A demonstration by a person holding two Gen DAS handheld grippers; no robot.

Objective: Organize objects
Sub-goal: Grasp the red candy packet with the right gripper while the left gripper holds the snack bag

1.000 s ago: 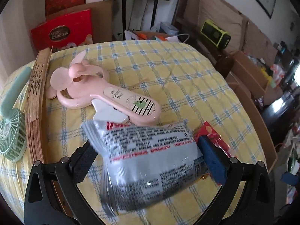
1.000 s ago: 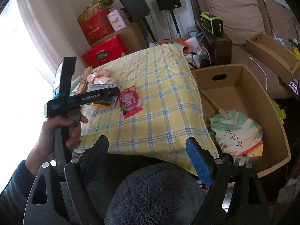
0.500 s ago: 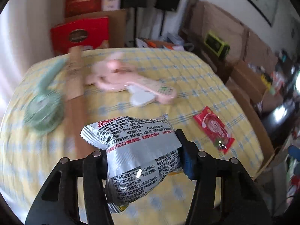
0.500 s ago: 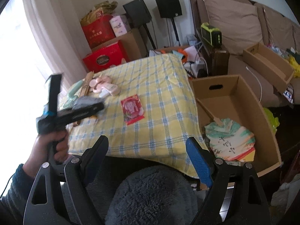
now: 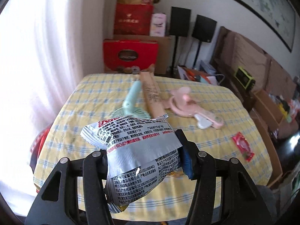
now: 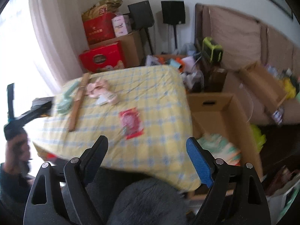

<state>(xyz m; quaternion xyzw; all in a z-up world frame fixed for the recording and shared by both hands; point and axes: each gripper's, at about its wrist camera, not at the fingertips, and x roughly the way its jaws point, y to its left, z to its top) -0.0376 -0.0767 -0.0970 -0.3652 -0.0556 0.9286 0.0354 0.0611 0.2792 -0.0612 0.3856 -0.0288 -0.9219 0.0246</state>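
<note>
- My left gripper [image 5: 144, 150] is clamped on the snack bag [image 5: 135, 150], silver with black and red print; the pads squeeze its middle and it hangs clear above the near edge of the table [image 5: 215, 140].
- Those jaws closed within the last second, and the bag sits between them.
- Just past the bag I see a green fan [image 5: 131, 103], and beside it a folded wooden fan [image 5: 151, 97] lying lengthwise.
- Right of that lies a pink fan [image 5: 189, 106] on the yellow check cloth.
- A red packet [image 5: 242, 146] lies alone near the right edge.
- My right gripper [image 6: 148, 155] is spread wide with nothing in it, over the near table edge.
- Right of the table stands a cardboard box [image 6: 225, 108] with a painted fan [image 6: 219, 148] inside.
</note>
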